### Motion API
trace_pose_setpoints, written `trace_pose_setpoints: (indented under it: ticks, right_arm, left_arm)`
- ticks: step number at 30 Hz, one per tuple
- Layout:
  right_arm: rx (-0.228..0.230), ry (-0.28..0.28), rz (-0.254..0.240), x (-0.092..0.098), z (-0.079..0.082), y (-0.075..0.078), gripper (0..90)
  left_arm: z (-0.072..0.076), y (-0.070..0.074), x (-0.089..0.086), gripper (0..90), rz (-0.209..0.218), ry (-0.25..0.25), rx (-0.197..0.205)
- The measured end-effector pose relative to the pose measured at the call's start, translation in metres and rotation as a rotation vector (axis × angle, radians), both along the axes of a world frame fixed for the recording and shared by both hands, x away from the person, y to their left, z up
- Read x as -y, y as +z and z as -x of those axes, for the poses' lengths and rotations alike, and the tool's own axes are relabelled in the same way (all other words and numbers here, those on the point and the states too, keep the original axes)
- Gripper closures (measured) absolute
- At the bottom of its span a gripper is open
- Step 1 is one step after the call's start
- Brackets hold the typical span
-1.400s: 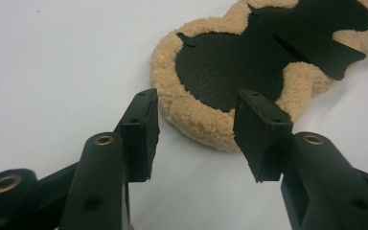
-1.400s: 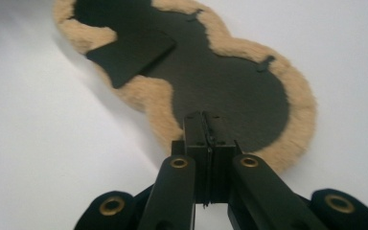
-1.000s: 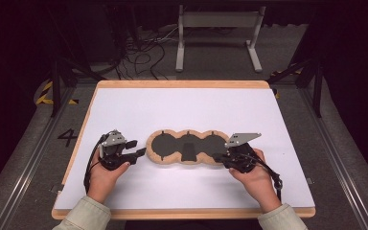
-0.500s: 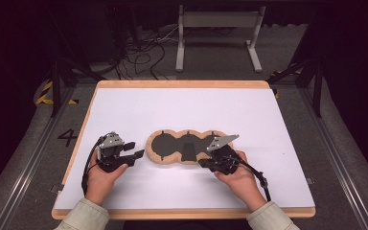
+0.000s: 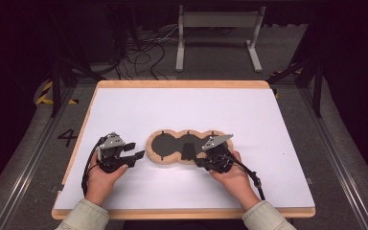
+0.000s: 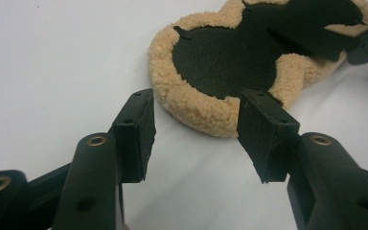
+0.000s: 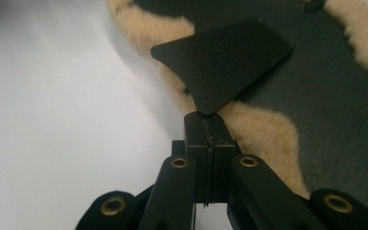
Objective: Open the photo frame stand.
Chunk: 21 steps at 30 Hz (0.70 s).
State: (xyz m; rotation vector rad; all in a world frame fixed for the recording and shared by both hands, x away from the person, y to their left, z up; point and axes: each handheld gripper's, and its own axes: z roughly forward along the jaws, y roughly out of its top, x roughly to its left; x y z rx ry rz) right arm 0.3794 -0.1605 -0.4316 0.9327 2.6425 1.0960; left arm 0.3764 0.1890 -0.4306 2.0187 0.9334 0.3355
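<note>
A three-lobed mat with a tan fleece rim and a dark middle lies flat near the front of the white table top. My right gripper is shut on the tip of a thin black flap, held just above the mat's middle lobe. In the right gripper view the closed jaws pinch that flap over the mat. I cannot tell whether the flap is attached to the mat. My left gripper stands open just left of the mat. Its jaws frame the left lobe's rim without touching it.
The white top has a wooden border. A metal stand and loose cables are on the floor beyond the far edge. Bare white surface lies behind and to both sides of the mat.
My right hand has moved left along the mat's front edge, carrying the black flap from the right lobe toward the middle. The left gripper has stayed where it was.
</note>
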Motion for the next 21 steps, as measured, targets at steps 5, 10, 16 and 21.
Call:
trace_pose_setpoints:
  ticks: [5,10,16,21]
  right_arm:
    - [0.099,-0.060,-0.112,0.003,-0.005,0.015,90.0]
    - [0.112,-0.051,-0.069,0.001,-0.001,0.009,86.4]
    - [0.121,-0.042,-0.057,0.017,0.008,0.027,82.7]
    - [0.156,-0.074,-0.061,0.033,0.012,0.040,78.9]
  left_arm:
    - [0.000,-0.001,0.001,48.3,-0.006,-0.005,-0.006]
    - [0.000,0.000,0.000,48.2,-0.001,-0.004,-0.003]
    - [-0.001,0.000,0.001,48.1,0.006,-0.013,-0.004]
    - [-0.001,0.002,0.001,47.6,0.027,-0.013,-0.008]
